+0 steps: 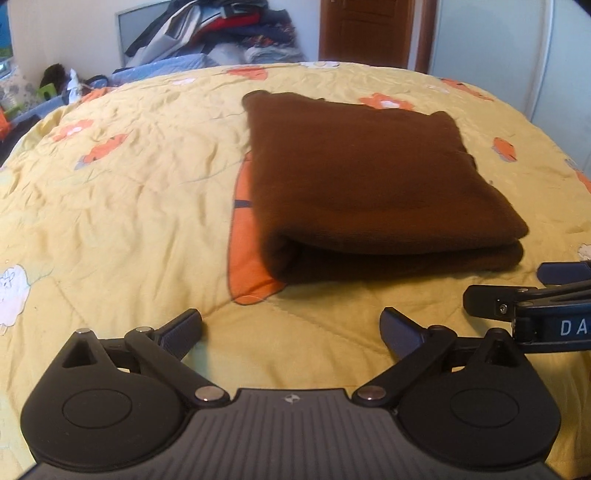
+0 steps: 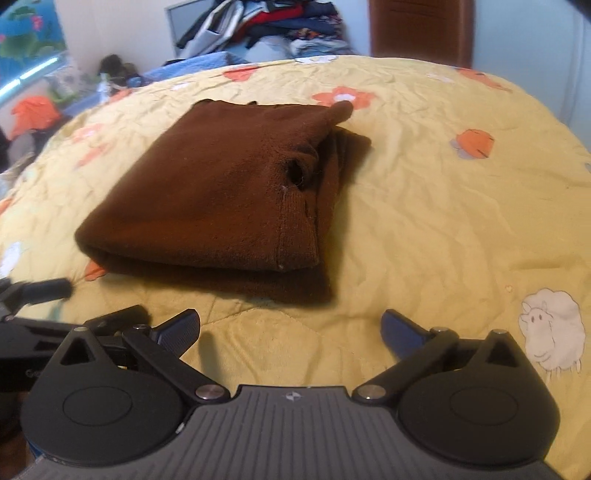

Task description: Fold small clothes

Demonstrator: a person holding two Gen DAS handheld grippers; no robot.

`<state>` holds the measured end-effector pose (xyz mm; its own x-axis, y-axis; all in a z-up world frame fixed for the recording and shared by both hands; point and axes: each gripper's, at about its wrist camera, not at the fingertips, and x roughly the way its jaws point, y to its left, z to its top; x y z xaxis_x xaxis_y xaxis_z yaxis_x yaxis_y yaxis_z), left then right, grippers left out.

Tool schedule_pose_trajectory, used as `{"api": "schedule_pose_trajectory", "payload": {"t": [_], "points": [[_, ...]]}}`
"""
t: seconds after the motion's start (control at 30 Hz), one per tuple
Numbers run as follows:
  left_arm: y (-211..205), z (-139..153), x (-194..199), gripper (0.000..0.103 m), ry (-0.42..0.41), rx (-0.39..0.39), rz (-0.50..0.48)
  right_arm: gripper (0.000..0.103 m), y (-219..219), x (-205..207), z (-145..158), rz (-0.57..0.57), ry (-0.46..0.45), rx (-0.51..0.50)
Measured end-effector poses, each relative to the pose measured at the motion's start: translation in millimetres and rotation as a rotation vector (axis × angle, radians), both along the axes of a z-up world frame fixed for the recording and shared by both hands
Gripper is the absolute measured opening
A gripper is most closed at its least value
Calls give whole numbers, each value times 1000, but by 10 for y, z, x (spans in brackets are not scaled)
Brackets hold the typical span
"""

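We see a yellow quilt printed with orange flowers and a white sheep, a heap of clothes beyond it, and a brown wooden door.

both wrist cameras look low and forward across the yellow quilt, the left from the brown garment's near-left, the right from its near-right, both close, sharing the garment, quilt and far clothes pile.

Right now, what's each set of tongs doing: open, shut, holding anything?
Left tongs: open, holding nothing, short of the folded brown garment.
Right tongs: open, holding nothing, also short of it.
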<state>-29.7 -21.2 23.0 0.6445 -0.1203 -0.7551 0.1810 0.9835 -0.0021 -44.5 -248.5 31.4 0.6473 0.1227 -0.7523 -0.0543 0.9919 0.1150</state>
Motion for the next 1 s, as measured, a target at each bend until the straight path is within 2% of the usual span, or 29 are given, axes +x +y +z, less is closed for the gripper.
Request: {"api": "schedule_pose_trajectory", "payload": {"t": [0.1, 0.23, 0.57, 1.0], "points": [[31, 8, 63, 103, 23, 1, 15, 103, 35, -5, -23, -30, -17, -17], [63, 5, 84, 103, 28, 0, 51, 103, 132, -31, -75, -12, -35, -93], [73, 2, 44, 103, 4, 1, 71, 103, 149, -15, -51, -22, -13, -105], [71, 17, 102, 103, 41, 0, 88, 103, 156, 15, -46, -30, 4, -104]]}}
